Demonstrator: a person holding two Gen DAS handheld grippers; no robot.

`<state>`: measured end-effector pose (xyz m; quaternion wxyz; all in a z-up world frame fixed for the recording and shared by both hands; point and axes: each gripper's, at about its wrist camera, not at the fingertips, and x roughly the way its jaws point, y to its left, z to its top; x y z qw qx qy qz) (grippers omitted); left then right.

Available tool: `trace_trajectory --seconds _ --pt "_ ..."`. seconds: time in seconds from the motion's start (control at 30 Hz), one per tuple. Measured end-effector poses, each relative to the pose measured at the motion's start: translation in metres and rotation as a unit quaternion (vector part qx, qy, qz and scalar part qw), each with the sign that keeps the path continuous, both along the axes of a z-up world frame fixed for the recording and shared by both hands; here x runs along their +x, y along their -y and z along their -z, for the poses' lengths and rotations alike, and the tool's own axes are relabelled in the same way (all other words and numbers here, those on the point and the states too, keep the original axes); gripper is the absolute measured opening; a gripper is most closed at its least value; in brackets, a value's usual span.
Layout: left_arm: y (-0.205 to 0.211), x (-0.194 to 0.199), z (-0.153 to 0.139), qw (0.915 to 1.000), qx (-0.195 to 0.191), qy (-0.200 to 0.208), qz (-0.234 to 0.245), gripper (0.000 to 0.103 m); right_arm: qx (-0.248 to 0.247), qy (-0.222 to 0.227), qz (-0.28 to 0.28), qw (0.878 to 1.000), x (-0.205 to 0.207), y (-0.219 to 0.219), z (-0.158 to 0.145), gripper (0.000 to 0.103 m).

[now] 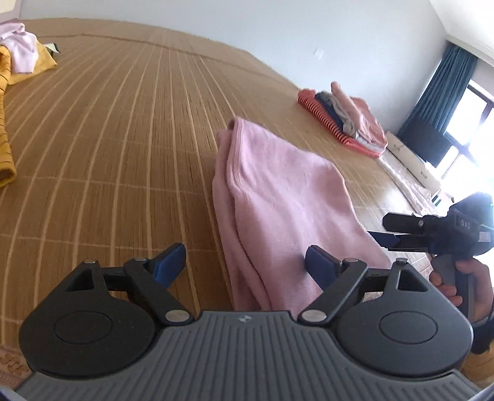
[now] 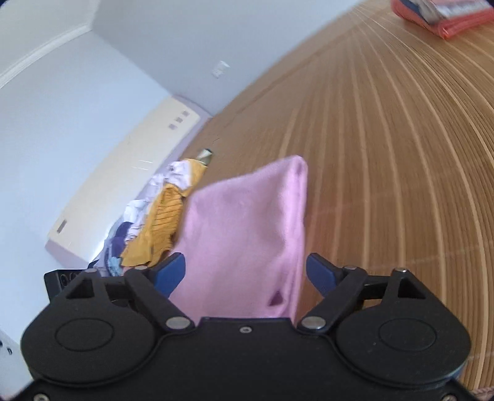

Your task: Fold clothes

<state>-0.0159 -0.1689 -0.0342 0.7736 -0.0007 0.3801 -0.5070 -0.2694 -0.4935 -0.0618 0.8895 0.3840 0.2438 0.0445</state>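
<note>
A folded pink garment (image 1: 278, 200) lies on the bamboo mat (image 1: 123, 138). My left gripper (image 1: 245, 266) is open, its blue fingers (image 1: 169, 265) wide apart at the garment's near edge, gripping nothing. My right gripper shows in the left wrist view (image 1: 386, 234) at the garment's right side, held by a hand. In the right wrist view the right gripper (image 2: 245, 271) is open with the pink garment (image 2: 244, 234) lying between its blue fingers (image 2: 321, 273), not pinched.
A stack of folded clothes (image 1: 345, 118) lies at the far right of the mat, also in the right wrist view (image 2: 444, 15). A pile of unfolded clothes, yellow and lilac (image 1: 18, 58), lies at the far left (image 2: 160, 222). A curtained window (image 1: 447, 123) is at the right.
</note>
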Motion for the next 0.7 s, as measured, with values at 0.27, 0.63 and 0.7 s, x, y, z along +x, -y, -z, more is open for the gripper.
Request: trace_trajectory --seconds 0.27,0.63,0.7 --pt "0.02 0.0 0.006 0.9994 0.009 0.03 0.017 0.095 -0.048 -0.004 -0.013 0.999 0.014 -0.013 0.002 0.102" --pt "0.034 -0.008 0.012 0.9971 -0.012 0.065 0.037 0.097 -0.052 0.01 -0.016 0.998 0.031 -0.025 0.009 0.102" --pt "0.035 -0.006 0.014 0.9971 -0.024 0.061 0.038 0.097 -0.075 0.011 -0.03 0.997 0.035 -0.027 0.007 0.102"
